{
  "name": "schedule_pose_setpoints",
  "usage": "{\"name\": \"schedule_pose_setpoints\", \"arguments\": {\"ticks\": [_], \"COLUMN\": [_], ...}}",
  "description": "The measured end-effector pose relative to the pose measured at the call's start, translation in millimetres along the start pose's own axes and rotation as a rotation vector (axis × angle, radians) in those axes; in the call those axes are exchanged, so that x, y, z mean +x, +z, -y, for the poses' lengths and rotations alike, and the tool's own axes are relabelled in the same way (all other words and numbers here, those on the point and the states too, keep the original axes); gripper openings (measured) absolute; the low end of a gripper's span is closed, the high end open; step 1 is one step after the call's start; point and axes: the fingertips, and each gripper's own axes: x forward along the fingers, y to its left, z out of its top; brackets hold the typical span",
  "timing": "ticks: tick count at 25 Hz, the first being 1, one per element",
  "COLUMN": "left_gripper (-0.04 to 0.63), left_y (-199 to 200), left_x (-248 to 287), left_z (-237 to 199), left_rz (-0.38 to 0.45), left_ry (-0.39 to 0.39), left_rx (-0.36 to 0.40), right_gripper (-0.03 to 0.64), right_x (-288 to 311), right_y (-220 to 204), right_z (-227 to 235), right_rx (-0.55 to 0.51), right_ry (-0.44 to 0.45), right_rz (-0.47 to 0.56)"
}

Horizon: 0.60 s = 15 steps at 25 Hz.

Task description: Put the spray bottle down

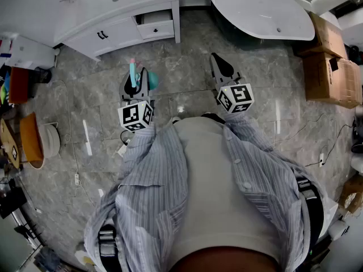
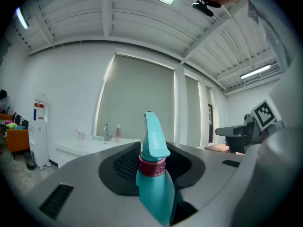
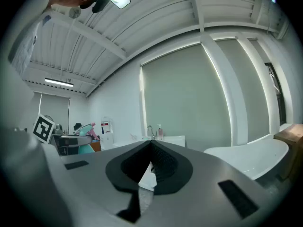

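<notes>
With my left gripper (image 1: pixel 138 77) I am holding the teal plastic spray bottle with the red collar (image 2: pixel 155 176) nearly upright, above the grey stone floor (image 1: pixel 187 67). I should be lowering it slowly and opening only once it stands. My right gripper (image 3: pixel 150 148) is hanging closed and empty.

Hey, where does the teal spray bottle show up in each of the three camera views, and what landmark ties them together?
Head view: spray bottle left of centre, between the jaws of the left gripper.
Left gripper view: bottom centre, large, clamped between the jaws.
Right gripper view: small, at the left, mid-height.
Shared landmark: the white vanity.
</notes>
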Motion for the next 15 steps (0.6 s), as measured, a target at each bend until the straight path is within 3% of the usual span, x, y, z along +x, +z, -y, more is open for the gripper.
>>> {"name": "schedule_pose_setpoints", "arguments": {"ticks": [15], "left_gripper": [0.137], "left_y": [0], "left_x": [-9], "left_z": [2], "left_rz": [0.01], "left_ry": [-0.017], "left_rx": [0.004], "right_gripper": [0.015], "right_x": [-11], "right_y": [-1], "right_z": [-12], "right_rx": [0.01], "right_ry": [0.018], "right_rz": [0.01]}}
